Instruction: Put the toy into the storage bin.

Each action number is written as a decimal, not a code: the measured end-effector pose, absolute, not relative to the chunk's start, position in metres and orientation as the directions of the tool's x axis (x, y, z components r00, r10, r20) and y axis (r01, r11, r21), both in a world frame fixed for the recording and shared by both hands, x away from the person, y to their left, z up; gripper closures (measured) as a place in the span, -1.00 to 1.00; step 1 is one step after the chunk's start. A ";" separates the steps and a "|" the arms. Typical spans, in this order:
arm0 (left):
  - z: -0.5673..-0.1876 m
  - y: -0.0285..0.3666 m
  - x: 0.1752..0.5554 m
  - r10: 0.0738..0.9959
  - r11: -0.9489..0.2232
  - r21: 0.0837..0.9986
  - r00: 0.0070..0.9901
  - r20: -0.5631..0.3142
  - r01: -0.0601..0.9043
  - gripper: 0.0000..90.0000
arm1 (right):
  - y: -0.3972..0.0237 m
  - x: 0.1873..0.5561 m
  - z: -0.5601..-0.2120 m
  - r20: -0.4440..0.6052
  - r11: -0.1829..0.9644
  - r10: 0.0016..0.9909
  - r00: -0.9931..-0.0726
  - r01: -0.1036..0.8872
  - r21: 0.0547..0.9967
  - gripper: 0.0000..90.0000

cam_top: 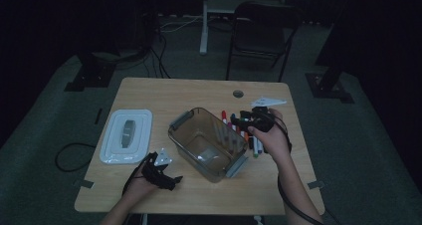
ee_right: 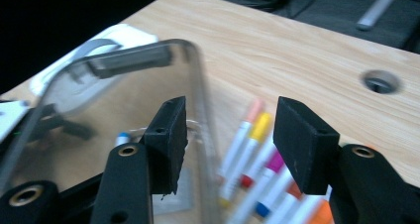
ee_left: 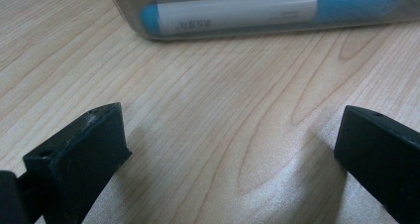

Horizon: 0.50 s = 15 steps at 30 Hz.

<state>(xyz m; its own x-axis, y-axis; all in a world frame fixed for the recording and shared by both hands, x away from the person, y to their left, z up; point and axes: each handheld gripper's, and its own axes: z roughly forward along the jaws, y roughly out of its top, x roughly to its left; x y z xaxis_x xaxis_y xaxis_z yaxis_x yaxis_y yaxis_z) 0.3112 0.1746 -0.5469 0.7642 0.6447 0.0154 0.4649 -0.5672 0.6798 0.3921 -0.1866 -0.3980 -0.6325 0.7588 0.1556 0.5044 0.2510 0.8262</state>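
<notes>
A clear plastic box [cam_top: 199,120] stands open in the middle of the wooden table. Inside it lies a blue-capped marker [ee_left: 233,11], seen through the box wall [ee_left: 247,33]. Several coloured markers [cam_top: 246,133] lie side by side just right of the box. My right gripper [cam_top: 244,120] hovers over them, by the box's right rim [ee_right: 198,75]; it [ee_right: 230,135] is open with nothing between the jaws, and the markers [ee_right: 252,144] lie below. My left gripper [cam_top: 171,180] rests low near the table's front left; it [ee_left: 230,149] is wide open over bare wood, facing the box.
The box's white lid [cam_top: 127,135] lies flat at the table's left. A round cable hole [cam_top: 238,93] sits near the far edge. Beyond the table a folding chair [cam_top: 261,31] stands on the dark floor.
</notes>
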 end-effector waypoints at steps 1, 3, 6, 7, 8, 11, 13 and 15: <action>-0.547 0.175 0.311 0.645 -0.567 0.680 0.764 0.015 0.465 -0.99 | -0.192 0.393 -0.399 0.155 0.241 0.774 -0.614 0.511 0.825 0.03; -0.547 0.175 0.311 0.645 -0.567 0.680 0.764 0.015 0.465 -0.99 | -0.203 0.394 -0.402 0.153 0.223 0.799 -0.582 0.523 0.823 0.02; -0.547 0.175 0.311 0.643 -0.570 0.678 0.765 0.017 0.464 -0.99 | -0.220 0.398 -0.410 0.151 0.202 0.831 -0.536 0.543 0.815 0.02; -0.547 0.175 0.311 0.643 -0.570 0.678 0.765 0.017 0.464 -0.99 | -0.220 0.398 -0.410 0.151 0.202 0.831 -0.536 0.543 0.815 0.02; -0.547 0.175 0.311 0.643 -0.570 0.678 0.765 0.017 0.464 -0.99 | -0.225 0.399 -0.414 0.155 0.189 0.842 -0.516 0.553 0.812 0.03; -0.547 0.175 0.311 0.643 -0.570 0.678 0.765 0.017 0.464 -0.99 | -0.242 0.406 -0.432 0.146 0.170 0.884 -0.444 0.597 0.784 0.11; -0.547 0.175 0.311 0.643 -0.570 0.678 0.765 0.017 0.464 -0.99 | -0.249 0.409 -0.443 0.151 0.158 0.899 -0.412 0.625 0.764 0.15; -0.547 0.175 0.311 0.643 -0.570 0.678 0.765 0.017 0.464 -0.99 | -0.253 0.412 -0.456 0.142 0.154 0.916 -0.375 0.655 0.740 0.21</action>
<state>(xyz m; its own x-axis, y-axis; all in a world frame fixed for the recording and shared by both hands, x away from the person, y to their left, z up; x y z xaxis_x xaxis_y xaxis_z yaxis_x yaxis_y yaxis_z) 0.3113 0.1748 -0.5468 0.7654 0.6433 0.0170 0.4641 -0.5701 0.6779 0.4123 -0.2534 -0.4563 -0.3753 0.9160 0.1417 0.6552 0.1541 0.7396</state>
